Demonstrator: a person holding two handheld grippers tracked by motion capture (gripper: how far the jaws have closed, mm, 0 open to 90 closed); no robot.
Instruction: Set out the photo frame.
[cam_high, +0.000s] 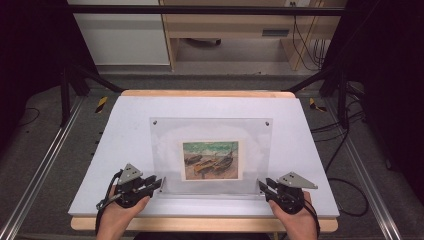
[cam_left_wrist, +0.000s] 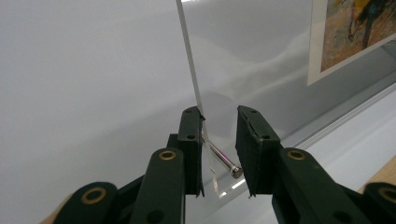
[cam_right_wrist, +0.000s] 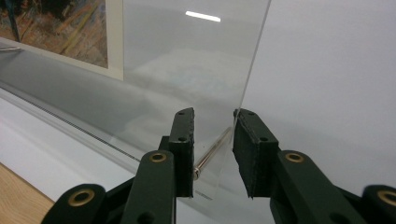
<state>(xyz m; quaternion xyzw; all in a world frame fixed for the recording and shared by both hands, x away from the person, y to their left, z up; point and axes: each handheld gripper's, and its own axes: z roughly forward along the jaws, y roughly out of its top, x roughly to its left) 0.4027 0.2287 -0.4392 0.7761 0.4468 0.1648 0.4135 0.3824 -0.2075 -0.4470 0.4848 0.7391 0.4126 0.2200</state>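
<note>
Clear acrylic frame (cam_high: 210, 150) with boat picture (cam_high: 211, 160) stands mid-frame on white table (cam_high: 125, 125). Left gripper (cam_high: 161, 184) at lower left, right gripper (cam_high: 260, 185) at lower right, each narrowly parted around a bottom corner's metal standoff; pads seemingly touching, contact unclear.

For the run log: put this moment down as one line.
left claw: astride frame's near left corner, around pin | right claw: astride near right corner | picture: inside frame | frame: on table

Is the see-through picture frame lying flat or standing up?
Standing up, tilted back a bit. The clear frame rests on its bottom edge on the white table, and its side edges rise steeply in both tool views.
</note>
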